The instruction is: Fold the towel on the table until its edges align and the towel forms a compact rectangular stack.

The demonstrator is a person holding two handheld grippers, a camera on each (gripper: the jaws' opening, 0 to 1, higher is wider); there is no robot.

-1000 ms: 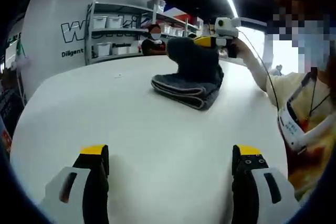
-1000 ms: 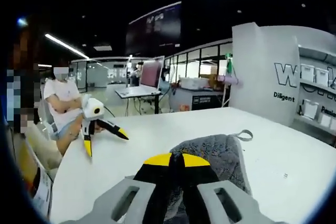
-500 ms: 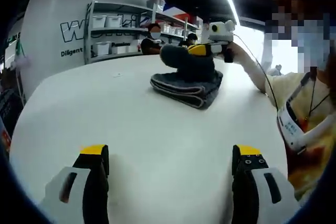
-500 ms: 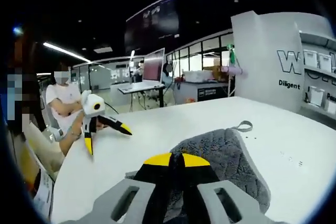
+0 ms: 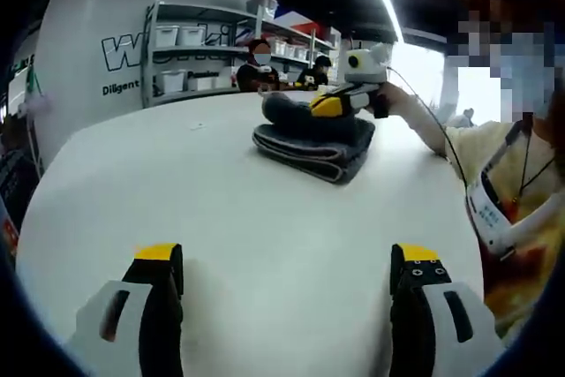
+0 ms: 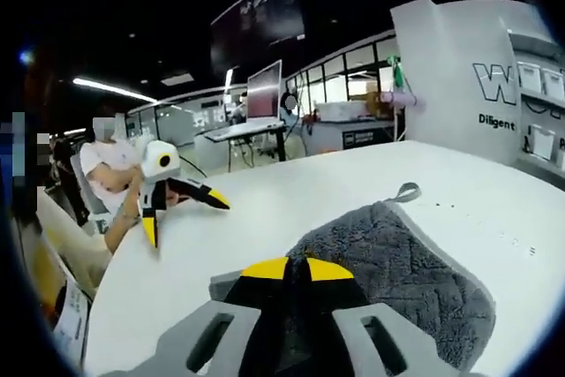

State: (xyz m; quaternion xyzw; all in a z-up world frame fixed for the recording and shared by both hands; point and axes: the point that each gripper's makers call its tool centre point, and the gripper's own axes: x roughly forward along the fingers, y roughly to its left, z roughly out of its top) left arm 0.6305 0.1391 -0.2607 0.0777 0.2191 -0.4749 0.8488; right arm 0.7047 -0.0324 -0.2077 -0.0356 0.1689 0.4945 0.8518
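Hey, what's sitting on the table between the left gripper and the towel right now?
Nothing. In the left gripper view, bare white table runs from the open left gripper up to the folded grey towel, where the right gripper pinches its top layer.

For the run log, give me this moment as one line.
towel: folded stack on table | right gripper: shut on towel, top layer low over stack | left gripper: open, off towel

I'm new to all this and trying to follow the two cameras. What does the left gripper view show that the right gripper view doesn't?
Left gripper view: shelves with white bins, and the towel as a folded stack, with the right gripper on it.

Right gripper view: a towel layer spread flat with its hanging loop, and a monitor on a far desk.

Both: the grey towel, the white table and both grippers; the left gripper is open.
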